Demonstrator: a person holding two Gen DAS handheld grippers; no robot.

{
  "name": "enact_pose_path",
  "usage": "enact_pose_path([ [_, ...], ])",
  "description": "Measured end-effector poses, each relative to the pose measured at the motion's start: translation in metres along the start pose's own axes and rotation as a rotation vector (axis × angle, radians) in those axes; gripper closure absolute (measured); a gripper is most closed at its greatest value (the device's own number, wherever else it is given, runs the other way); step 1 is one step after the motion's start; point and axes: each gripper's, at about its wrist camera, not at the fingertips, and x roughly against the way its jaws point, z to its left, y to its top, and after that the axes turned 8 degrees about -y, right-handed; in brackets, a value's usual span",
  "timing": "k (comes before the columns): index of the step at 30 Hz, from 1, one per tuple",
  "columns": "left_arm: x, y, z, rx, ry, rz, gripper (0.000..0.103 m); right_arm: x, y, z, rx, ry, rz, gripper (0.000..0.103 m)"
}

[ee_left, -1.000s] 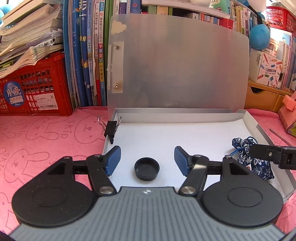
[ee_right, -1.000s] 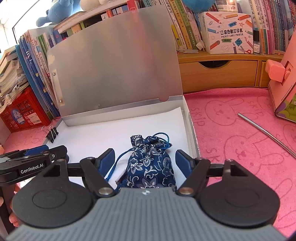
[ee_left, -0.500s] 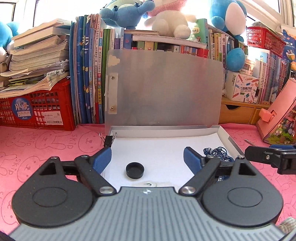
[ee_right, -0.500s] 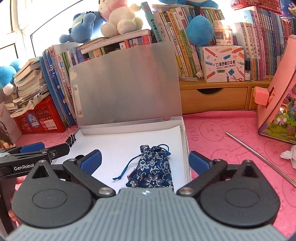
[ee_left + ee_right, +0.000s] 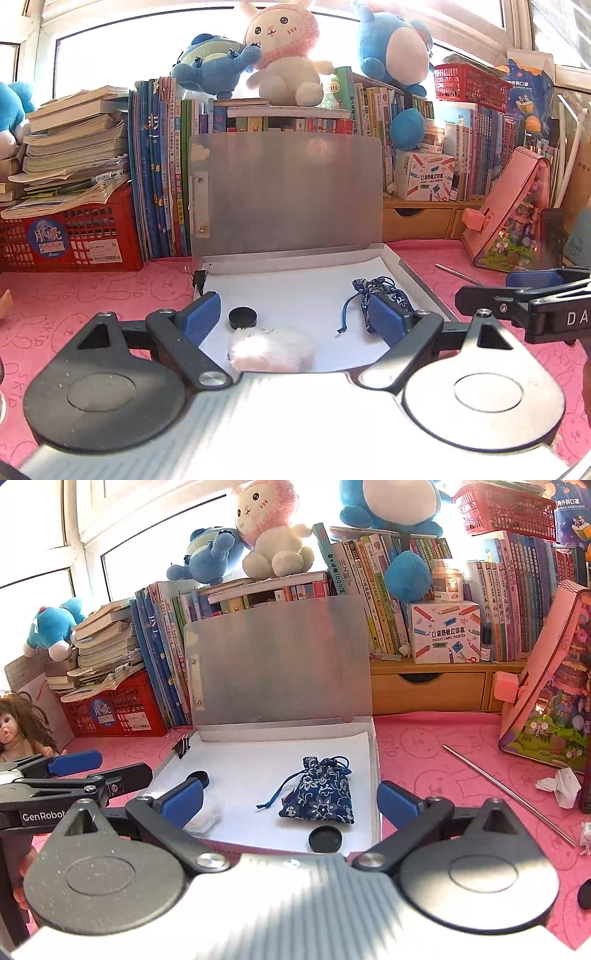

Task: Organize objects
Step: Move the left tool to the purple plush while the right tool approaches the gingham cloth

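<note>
An open grey box point(image 5: 413, 280) stands with its lid point(image 5: 288, 192) upright and a white floor. On that floor lie a black round cap point(image 5: 242, 318), a white fluffy tuft point(image 5: 273, 349) and a blue floral drawstring pouch point(image 5: 317, 794). A second black cap point(image 5: 325, 840) rests at the box's near edge. A black binder clip point(image 5: 199, 278) is clipped to the left wall. My left gripper point(image 5: 293, 319) hovers open in front of the box, nothing between its fingers. My right gripper point(image 5: 290, 801) is open too, wide, held back from the pouch.
A thin metal rod point(image 5: 509, 794) and crumpled paper point(image 5: 561, 782) lie on the pink mat to the right, near a pink display house point(image 5: 546, 701). A red crate point(image 5: 74, 236), upright books and plush toys line the back. A doll point(image 5: 18, 723) sits far left.
Both grippers have drawn back and upward from the box while their jaws widened. The black cap and the pouch stay lying on the box floor, now farther off.
</note>
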Motion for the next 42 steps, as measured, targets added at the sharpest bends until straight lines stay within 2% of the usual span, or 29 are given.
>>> enact_pose_path([
  [15,0.056,-0.054,-0.038,-0.046,-0.078,-0.016,0.013,0.056,-0.037,0.000,0.038,0.011,-0.050,0.000],
  [26,0.067,-0.091,-0.051,-0.062,-0.110,0.032,0.013,0.068,-0.076,-0.002,0.060,-0.002,-0.029,0.000],
  [42,0.073,-0.123,-0.062,-0.075,-0.107,0.060,0.013,0.077,-0.114,-0.007,0.105,-0.043,-0.002,0.000],
])
